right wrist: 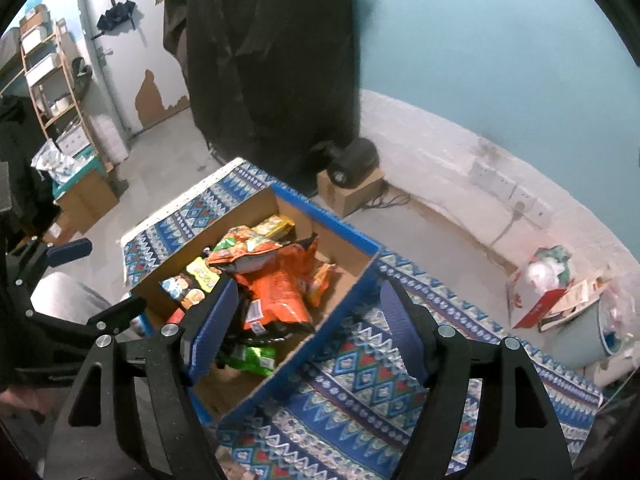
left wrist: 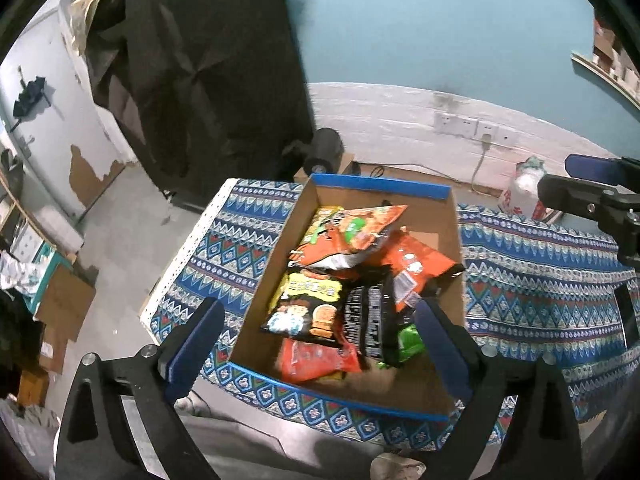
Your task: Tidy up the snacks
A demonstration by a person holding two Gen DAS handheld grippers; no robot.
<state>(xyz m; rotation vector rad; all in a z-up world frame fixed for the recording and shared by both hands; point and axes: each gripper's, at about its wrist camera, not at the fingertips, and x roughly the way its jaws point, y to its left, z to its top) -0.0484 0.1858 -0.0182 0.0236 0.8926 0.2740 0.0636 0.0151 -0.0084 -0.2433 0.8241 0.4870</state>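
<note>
A shallow cardboard box [left wrist: 380,186] with a blue rim sits on a patterned blue tablecloth [left wrist: 540,280]. Inside lie several snack packets: an orange one [left wrist: 360,232] on top, a black-and-yellow one [left wrist: 308,304], a black one [left wrist: 368,320] and a green one [left wrist: 410,344]. My left gripper [left wrist: 320,328] hangs open above the box's near end, nothing between its fingers. My right gripper [right wrist: 308,296] stands open over the box's right wall [right wrist: 332,220], just above the orange packet [right wrist: 276,280], holding nothing. Each gripper shows in the other's view: the right gripper [left wrist: 556,176], the left gripper [right wrist: 100,278].
A black cloth [left wrist: 200,80] hangs behind the table. A black cylinder [right wrist: 352,160] rests on a carton on the floor. A red-and-white bag [right wrist: 540,292] and a pale bucket [right wrist: 588,336] stand to the right. A dark flat device [left wrist: 626,320] lies at the cloth's right edge.
</note>
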